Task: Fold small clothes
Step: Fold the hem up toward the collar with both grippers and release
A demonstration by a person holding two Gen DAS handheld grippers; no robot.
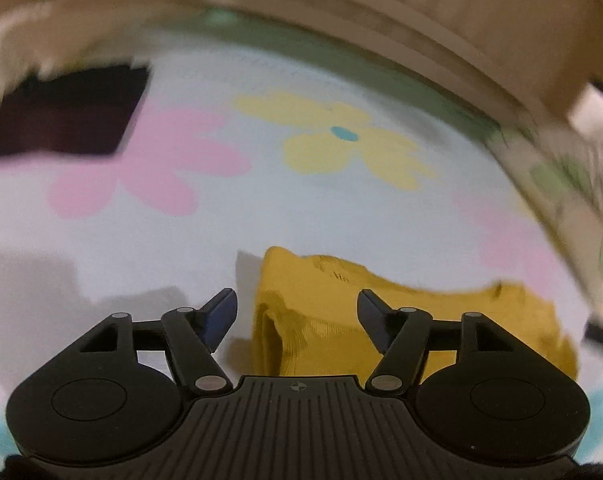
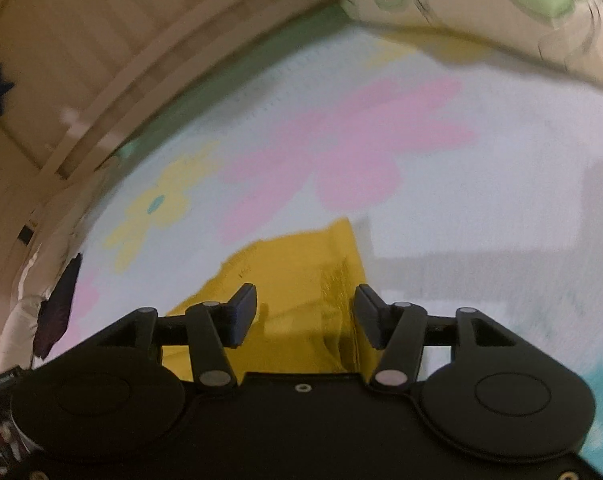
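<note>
A small mustard-yellow garment (image 1: 341,300) lies folded on a pale blue bedsheet (image 1: 301,216) printed with pink and yellow flowers. My left gripper (image 1: 297,312) is open, hovering over the garment's left edge, with nothing between its fingers. The same garment shows in the right wrist view (image 2: 301,264). My right gripper (image 2: 306,312) is open over the garment's right edge, its fingers astride a folded ridge. Neither gripper holds cloth. Both views are blurred by motion.
A dark folded garment (image 1: 69,116) lies on the sheet at the far left; it shows at the left edge in the right wrist view (image 2: 57,308). A beige headboard (image 1: 421,40) runs along the back. A green-patterned pillow (image 2: 501,8) lies at the far right.
</note>
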